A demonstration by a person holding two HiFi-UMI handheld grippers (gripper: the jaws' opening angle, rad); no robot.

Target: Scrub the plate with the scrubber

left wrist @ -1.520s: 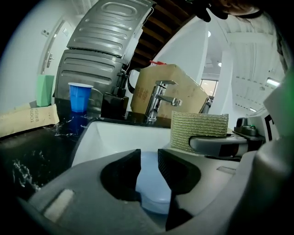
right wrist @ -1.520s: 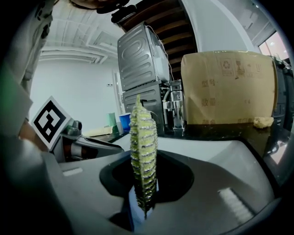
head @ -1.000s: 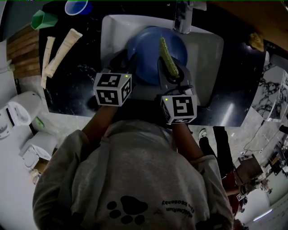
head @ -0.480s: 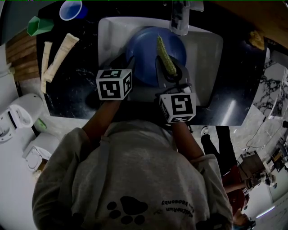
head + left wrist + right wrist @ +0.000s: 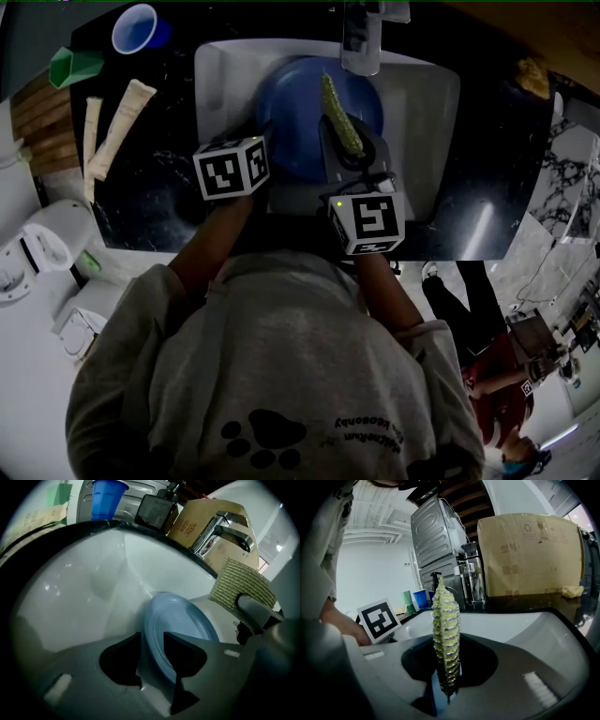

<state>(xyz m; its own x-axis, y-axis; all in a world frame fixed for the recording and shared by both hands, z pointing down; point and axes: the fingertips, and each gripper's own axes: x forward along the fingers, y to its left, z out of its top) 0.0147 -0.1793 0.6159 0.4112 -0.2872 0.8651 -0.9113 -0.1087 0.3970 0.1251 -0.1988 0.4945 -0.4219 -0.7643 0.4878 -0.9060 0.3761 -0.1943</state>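
Left tongs point(image 5: 152, 641) are clamped on plate point(image 5: 180, 620) rim in sink point(image 5: 84, 588); scrubber point(image 5: 445, 630) is pinched upright in right tongs point(image 5: 446, 679).

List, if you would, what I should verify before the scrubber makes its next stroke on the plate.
1. Left tool grips the plate: ok, the rim sits between its jaws.
2. Right tool grips the scrubber: ok, the jaws are closed on its lower end and it stands upright.
3. Plate is inside the sink: ok, it is held tilted up on its edge over the basin.
4. Scrubber faces the plate's open side: ok, in the head view it lies across the blue face.
5. Scrubber touches the plate: cannot tell, no view shows the contact.
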